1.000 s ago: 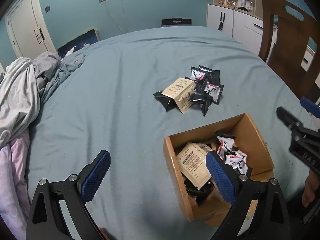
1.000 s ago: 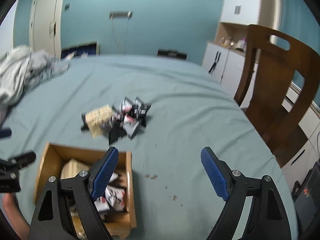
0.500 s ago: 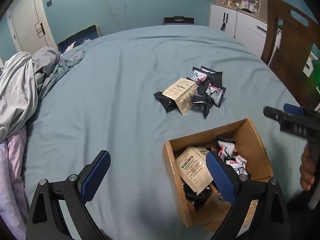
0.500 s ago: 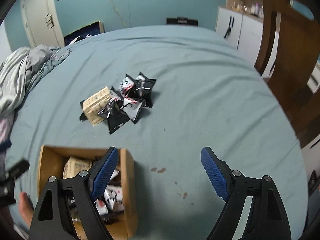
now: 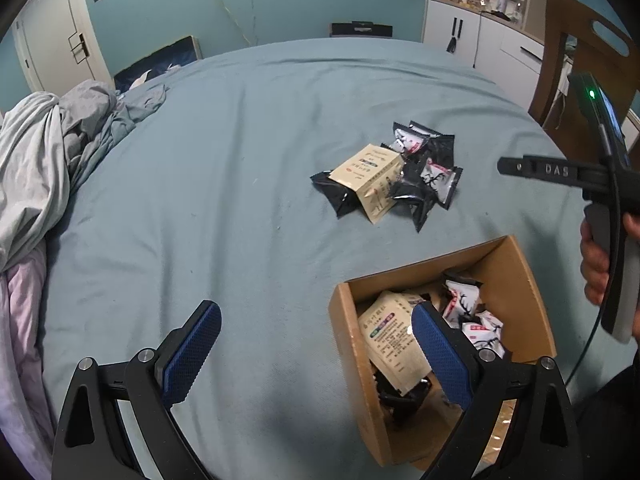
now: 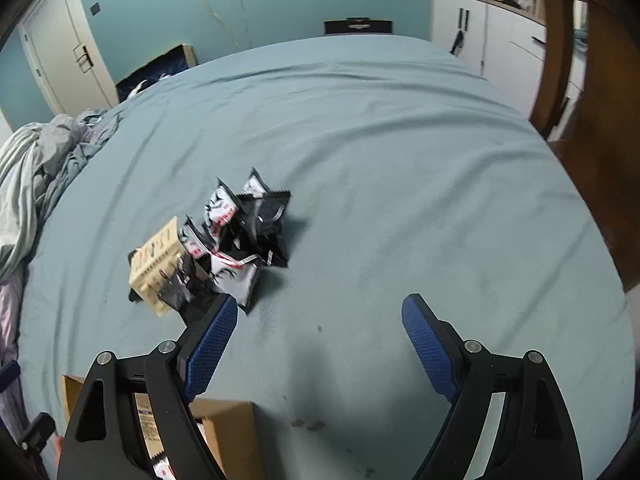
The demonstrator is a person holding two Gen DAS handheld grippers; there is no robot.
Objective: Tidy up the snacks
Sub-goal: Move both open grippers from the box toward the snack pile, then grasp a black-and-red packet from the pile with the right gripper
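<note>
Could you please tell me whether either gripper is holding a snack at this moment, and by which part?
Nothing is held: the left gripper and right gripper both have open, empty jaws.

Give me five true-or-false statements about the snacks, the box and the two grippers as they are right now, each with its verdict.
1. The cardboard box already holds several snack packets. True.
2. The left gripper is shut on a black packet. False: its jaws are open and hold nothing.
3. A pile of snack packets lies on the blue sheet, outside the box. True.
4. The tan packet in that pile lies apart from the black ones. False: it rests against and partly over them.
5. The right gripper is open and empty. True.
</note>
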